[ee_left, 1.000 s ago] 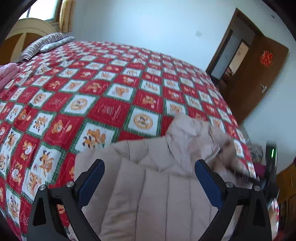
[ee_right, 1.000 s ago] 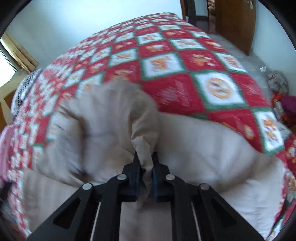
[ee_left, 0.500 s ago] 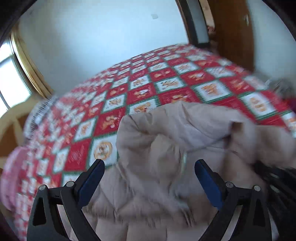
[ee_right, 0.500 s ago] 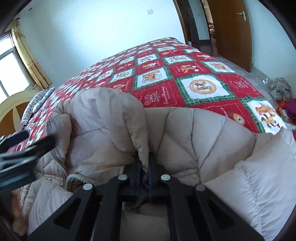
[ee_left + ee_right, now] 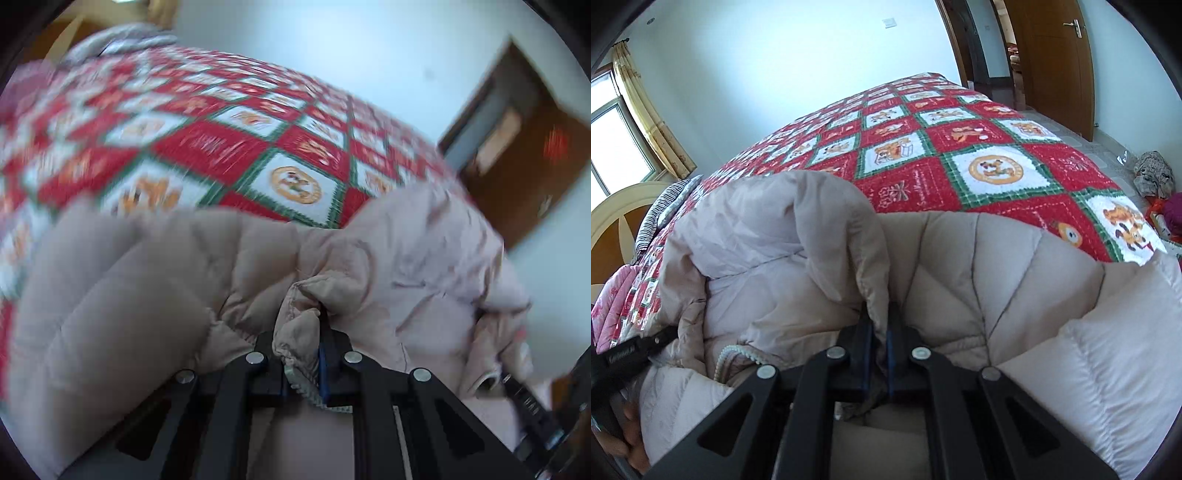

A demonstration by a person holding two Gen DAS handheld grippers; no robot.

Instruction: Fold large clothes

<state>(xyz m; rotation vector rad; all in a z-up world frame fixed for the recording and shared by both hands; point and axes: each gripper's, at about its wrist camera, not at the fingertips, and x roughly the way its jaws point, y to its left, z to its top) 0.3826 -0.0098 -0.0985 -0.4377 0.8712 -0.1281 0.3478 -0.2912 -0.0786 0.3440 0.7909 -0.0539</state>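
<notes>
A puffy beige quilted jacket [image 5: 960, 277] lies bunched on the near part of a bed with a red, white and green patterned bedspread [image 5: 960, 140]. My right gripper [image 5: 877, 325] is shut on a raised fold of the hood edge. In the blurred left wrist view the jacket [image 5: 147, 295] fills the foreground, and my left gripper [image 5: 300, 332] has its jaws closing, pads pressing on a bunched fold by the zipper. The left gripper's black frame [image 5: 628, 354] shows at the left edge of the right wrist view, with a hand below it.
A striped pillow [image 5: 657, 214] and a wooden headboard [image 5: 617, 214] are at the far left, with pink fabric [image 5: 609, 295] beside them. A brown door [image 5: 1052, 55] stands beyond the bed. Bundles [image 5: 1152, 173] lie on the floor at the right.
The left gripper swung down onto the jacket and went from wide open to shut on a fold. The right gripper kept its grip and steadied.
</notes>
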